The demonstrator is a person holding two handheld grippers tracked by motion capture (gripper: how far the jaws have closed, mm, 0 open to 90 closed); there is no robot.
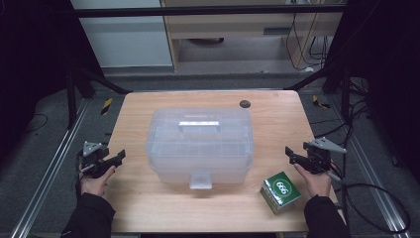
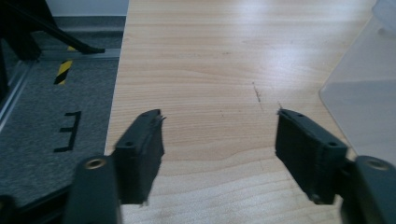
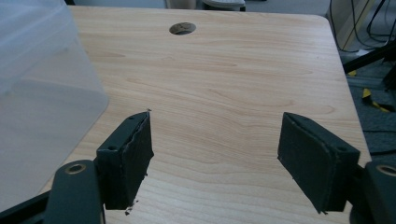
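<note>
I'm working in what looks like a lab: my wooden table (image 1: pixel 148 208) sits inside a black metal frame (image 1: pixel 208 10), on grey carpet (image 1: pixel 39 148) with hazard-striped tape (image 1: pixel 106 105) and loose cables (image 1: pixel 376 198) beside it.

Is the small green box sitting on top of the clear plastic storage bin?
No, the small green box rests on the wooden table, in front of the clear plastic storage bin and to its right.

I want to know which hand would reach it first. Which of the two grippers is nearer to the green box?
The right gripper: the green box lies beside that hand, while the clear storage box separates it from the left gripper.
</note>
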